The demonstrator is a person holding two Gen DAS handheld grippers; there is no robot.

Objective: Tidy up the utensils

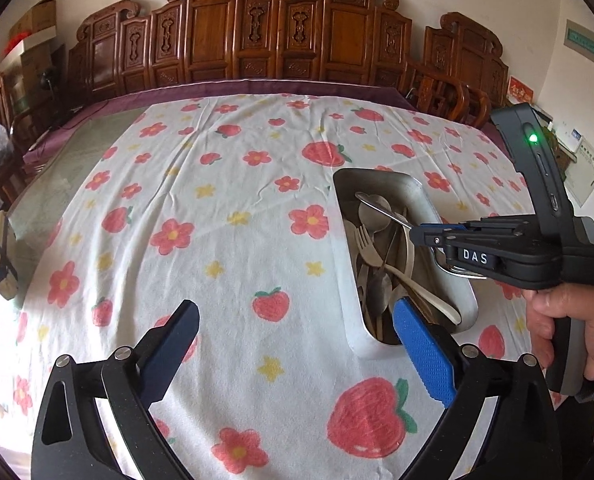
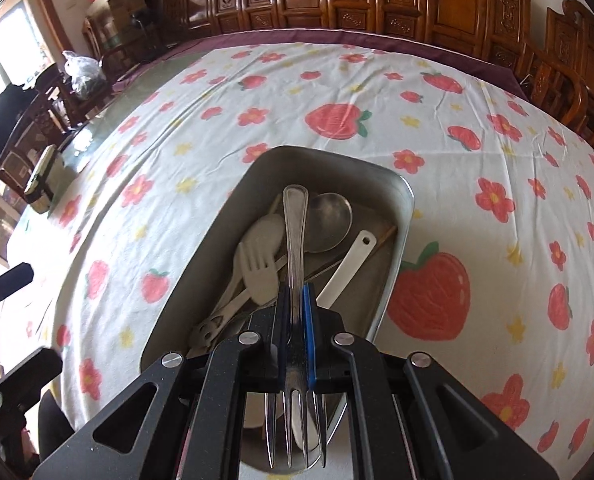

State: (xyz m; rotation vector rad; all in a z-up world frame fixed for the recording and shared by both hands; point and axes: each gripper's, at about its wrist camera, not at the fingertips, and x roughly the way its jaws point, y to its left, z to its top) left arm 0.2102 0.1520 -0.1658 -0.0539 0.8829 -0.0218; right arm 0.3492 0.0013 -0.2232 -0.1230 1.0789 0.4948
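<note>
The left gripper [image 1: 293, 344], black-framed with blue ribbed pads, points steeply down with its jaws spread wide and nothing between them. The right gripper [image 2: 295, 312], of the same make, points steeply down too, jaws pinched almost together on a steel fork [image 2: 295, 240] at mid-handle. A hand [image 1: 565, 332] wraps the right gripper's handle, a grey sleeve at the wrist.

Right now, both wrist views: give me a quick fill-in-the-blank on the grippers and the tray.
1. The right gripper is shut on a metal ____.
2. The left gripper is open and holds ____.
3. The other utensils lie in a metal ____ on the table.
4. The tablecloth is printed with flowers, stars and ____.

Missing words: fork; nothing; tray; strawberries.
</note>
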